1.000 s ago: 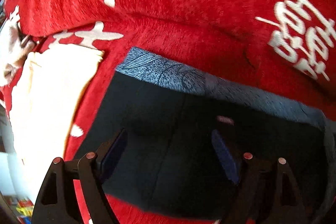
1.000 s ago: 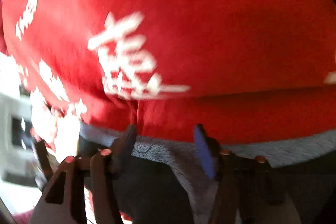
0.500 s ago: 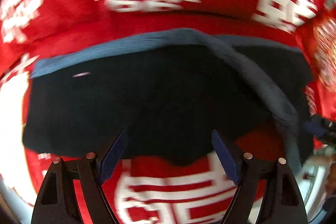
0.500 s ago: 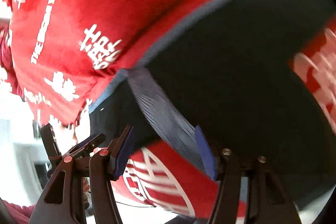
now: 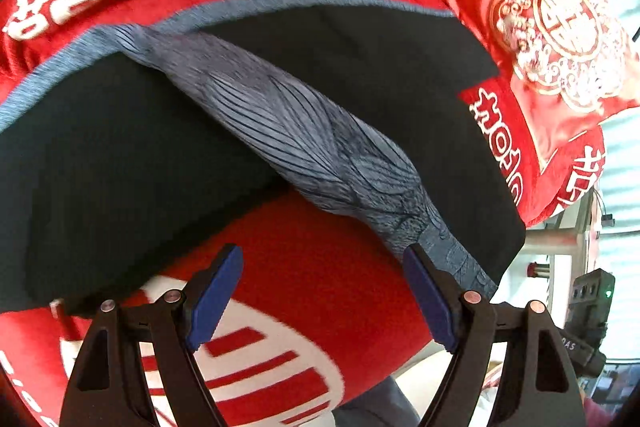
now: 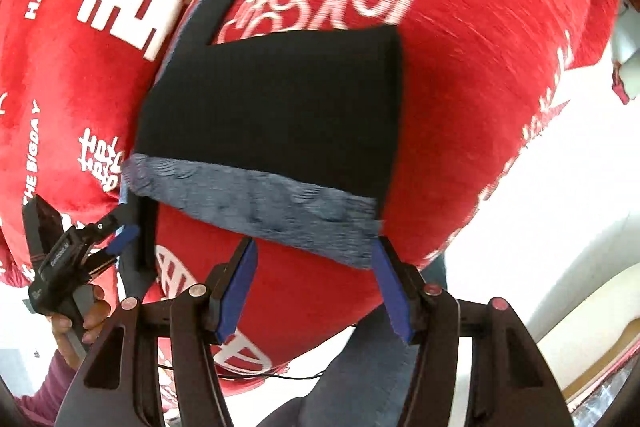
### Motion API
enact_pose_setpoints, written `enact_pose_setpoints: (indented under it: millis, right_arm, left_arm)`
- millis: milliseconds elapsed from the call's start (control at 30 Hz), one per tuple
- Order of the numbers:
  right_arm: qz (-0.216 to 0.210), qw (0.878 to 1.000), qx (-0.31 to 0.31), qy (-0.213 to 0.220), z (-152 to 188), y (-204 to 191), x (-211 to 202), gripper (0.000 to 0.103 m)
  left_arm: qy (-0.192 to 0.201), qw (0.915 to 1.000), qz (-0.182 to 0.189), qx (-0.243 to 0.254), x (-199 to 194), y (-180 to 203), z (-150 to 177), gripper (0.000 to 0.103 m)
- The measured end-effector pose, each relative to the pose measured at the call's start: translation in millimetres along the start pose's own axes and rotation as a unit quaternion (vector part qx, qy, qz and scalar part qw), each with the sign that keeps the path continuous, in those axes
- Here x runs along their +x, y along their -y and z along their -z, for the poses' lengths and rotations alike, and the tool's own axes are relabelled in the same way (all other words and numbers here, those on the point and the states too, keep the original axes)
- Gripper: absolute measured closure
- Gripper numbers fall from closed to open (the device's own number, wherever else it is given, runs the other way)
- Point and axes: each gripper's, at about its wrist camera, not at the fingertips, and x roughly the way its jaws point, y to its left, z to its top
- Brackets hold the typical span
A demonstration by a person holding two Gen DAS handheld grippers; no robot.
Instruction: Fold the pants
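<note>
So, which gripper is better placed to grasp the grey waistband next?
Right, probably. The waistband lies straight across, just ahead of the open right gripper. The left gripper, also open, faces mostly red blanket; the band only passes beside one finger.

My two wrist cameras look steeply down, close over the red blanket (image 5: 320, 287); both views share the dark pants (image 5: 120, 167) (image 6: 280, 107) and their grey waistband (image 6: 256, 207).

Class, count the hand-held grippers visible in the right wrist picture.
2: the right hand-held gripper at bottom centre, jaws open at the pants' grey waistband; the left hand-held gripper at far left, by the waistband's corner.
</note>
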Motion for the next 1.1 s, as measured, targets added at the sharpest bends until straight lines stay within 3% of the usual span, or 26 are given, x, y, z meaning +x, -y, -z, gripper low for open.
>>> enact_pose_setpoints:
  millis: [200, 367, 400, 433, 467, 500, 567, 733, 900, 1067, 1100]
  right_arm:
    - [-0.072, 0.997, 0.002, -0.024, -14, 32, 13, 0.04]
    - [-0.147, 0.986, 0.026, -0.067, -26, 52, 33, 0.042]
    - [-0.154, 0.985, 0.03, -0.075, -24, 55, 32, 0.049]
    - [-0.159, 0.982, 0.037, -0.093, -24, 58, 35, 0.078]
    - [-0.172, 0.979, 0.048, -0.1, -22, 62, 33, 0.084]
    - [-0.178, 0.977, 0.053, -0.1, -23, 59, 32, 0.085]
    - [-0.196, 0.974, 0.049, -0.098, -27, 51, 24, 0.088]
    - [-0.253, 0.964, 0.042, -0.07, -58, 25, -10, 0.088]
    - [-0.293, 0.955, 0.013, -0.04, -126, -12, -39, 0.088]
    - [-0.284, 0.958, -0.016, -0.03, -202, -50, -39, 0.088]
    - [-0.278, 0.96, -0.02, -0.03, -221, -60, -36, 0.088]
  left_arm:
    - [-0.015, 0.9996, 0.016, -0.018, 20, 12, -1, 0.02]
    - [-0.019, 0.9992, 0.021, -0.028, 32, 26, -2, 0.02]
    - [-0.017, 0.9993, 0.018, -0.029, 33, 30, -3, 0.02]
    - [-0.014, 0.9993, 0.018, -0.03, 34, 32, -4, 0.023]
    - [-0.015, 0.9991, 0.021, -0.034, 34, 34, -5, 0.037]
    - [-0.018, 0.9989, 0.022, -0.037, 35, 35, -6, 0.06]
    - [-0.03, 0.9983, 0.029, -0.041, 38, 39, -11, 0.073]
    - [-0.001, 0.9989, 0.036, -0.032, 10, 60, -31, 0.073]
    - [0.029, 0.9986, 0.04, -0.014, -10, 77, -72, 0.073]
    - [0.063, 0.9976, 0.03, 0.001, -15, 83, -126, 0.073]
    - [0.066, 0.9975, 0.025, 0.007, -17, 83, -135, 0.068]
